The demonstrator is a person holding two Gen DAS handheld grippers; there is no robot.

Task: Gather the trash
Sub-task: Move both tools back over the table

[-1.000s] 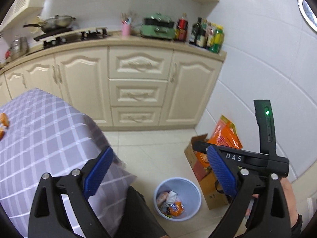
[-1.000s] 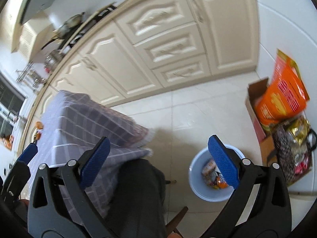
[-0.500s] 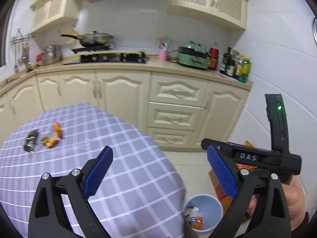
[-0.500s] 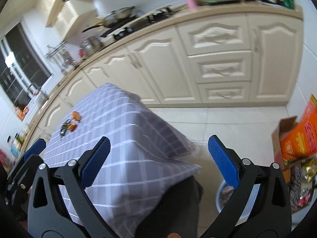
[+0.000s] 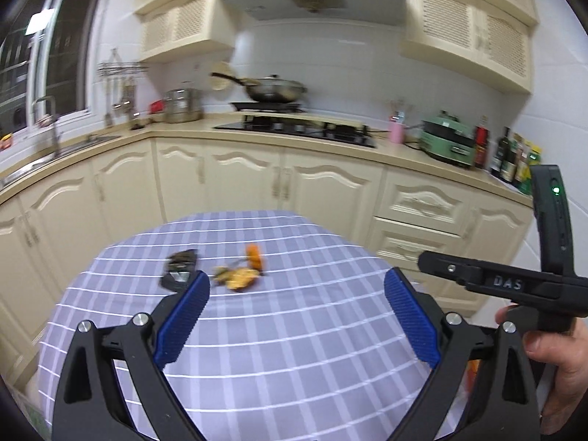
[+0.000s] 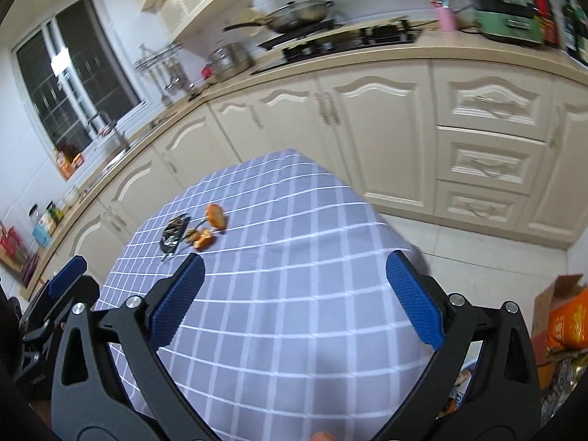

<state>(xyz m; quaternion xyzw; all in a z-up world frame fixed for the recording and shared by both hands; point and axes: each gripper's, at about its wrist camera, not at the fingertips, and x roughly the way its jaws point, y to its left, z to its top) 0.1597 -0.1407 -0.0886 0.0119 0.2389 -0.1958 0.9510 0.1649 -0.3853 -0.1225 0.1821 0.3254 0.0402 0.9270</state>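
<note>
Left wrist view: the left gripper (image 5: 297,294) has swung up from the floor bin to the checked tablecloth (image 5: 294,349), jaws wide and empty. Ahead lie a dark wrapper (image 5: 179,272) and orange scraps (image 5: 243,271).

Right wrist view: the right gripper (image 6: 294,283), equally agape and empty, now faces the same trash, so another pickup looks next.

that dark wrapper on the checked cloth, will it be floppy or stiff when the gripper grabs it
The dark wrapper lies flat and crinkled on the tablecloth, so it is probably thin, light and floppy, likely to crumple between the pads. Its shiny patches suggest foil or plastic film, so it may slide rather than lift. The blur hides finer detail.
</note>
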